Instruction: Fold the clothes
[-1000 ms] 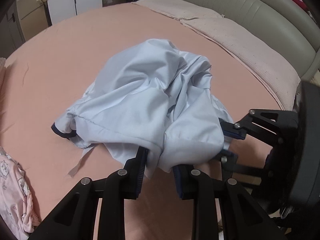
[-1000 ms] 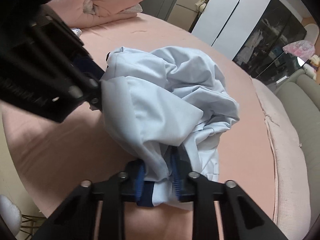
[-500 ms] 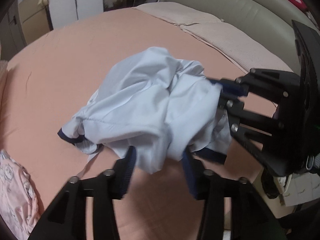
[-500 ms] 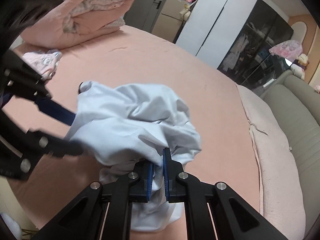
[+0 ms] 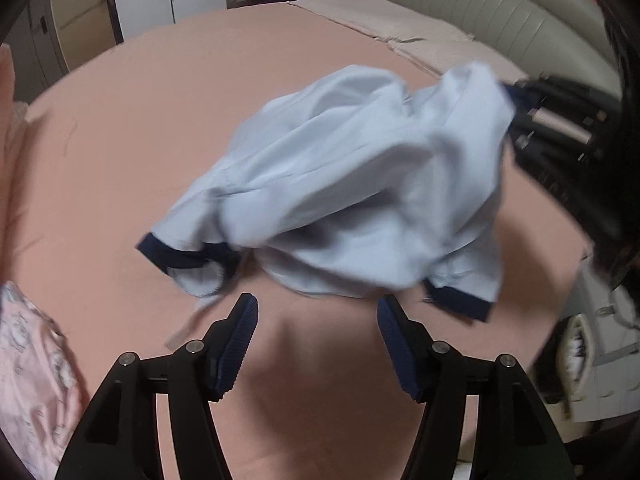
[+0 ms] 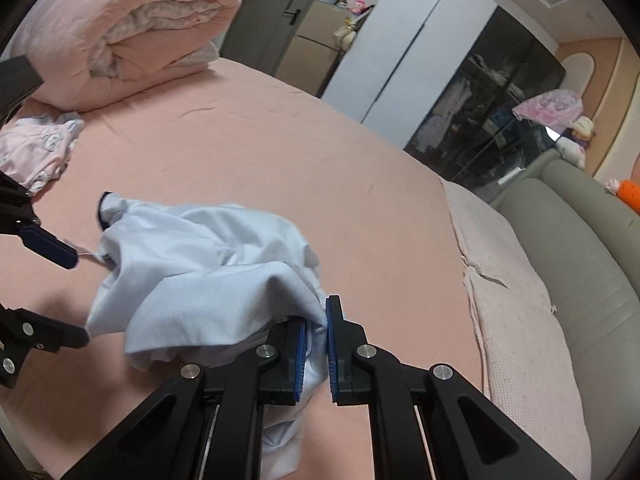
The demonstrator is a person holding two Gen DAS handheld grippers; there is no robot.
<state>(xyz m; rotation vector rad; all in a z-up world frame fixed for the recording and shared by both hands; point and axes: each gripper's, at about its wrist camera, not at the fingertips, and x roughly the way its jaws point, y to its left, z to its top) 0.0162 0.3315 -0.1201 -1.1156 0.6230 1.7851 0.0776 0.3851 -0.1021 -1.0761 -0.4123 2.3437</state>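
Observation:
A crumpled light blue garment [image 5: 340,184] with dark navy cuffs hangs bunched just above the pink bed sheet [image 5: 140,120]. My right gripper [image 6: 318,316] is shut on a fold of the garment [image 6: 208,264] and holds it up; in the left wrist view it is a dark blur at the right [image 5: 556,128]. My left gripper [image 5: 317,304] is short of the cloth's near edge. Its jaws are opening and nothing is between them. The right wrist view has the left gripper [image 6: 60,292] at the left edge, beside the cloth.
A pink printed garment [image 6: 36,148] lies on the bed near a rolled pink quilt [image 6: 128,40]. A beige pad [image 6: 512,300] and a padded grey headboard [image 6: 580,260] run along one side. Wardrobes [image 6: 400,60] stand beyond the bed.
The left gripper has opened and let go of the blue garment. The right gripper has risen with the cloth, pulling it up and away from the left fingers.

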